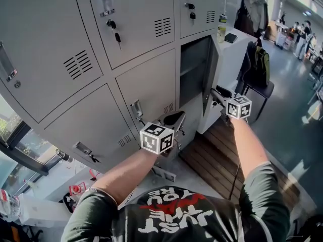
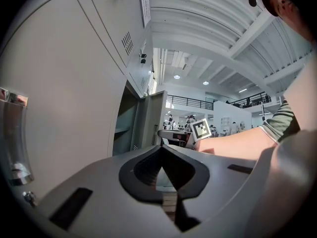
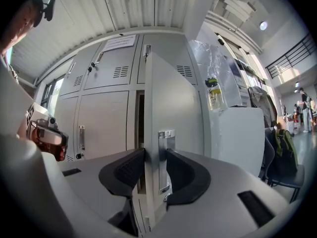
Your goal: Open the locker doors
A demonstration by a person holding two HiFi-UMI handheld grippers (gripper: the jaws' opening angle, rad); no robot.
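Lockers in grey metal fill the wall ahead, stacked in rows. Most of them are closed, and keys hang from locks in the upper row. At the right end of the bank one locker door stands swung out from its dark compartment, which has a shelf inside.

The right gripper reaches level to that door's free edge. Its jaws are clamped on the edge, one pad against the inner face and the other on the metal handle plate.

The left gripper is held level in front of a closed lower locker, to the left of the open one and close to its face without touching it. Its jaws are together, with nothing between them. A pull handle on that closed locker sits just left of the gripper in the head view.

Right of the lockers stands a white cabinet with a plastic bottle on top. Beyond it a chair carries a dark backpack. Wooden boards cover the floor below the right arm.
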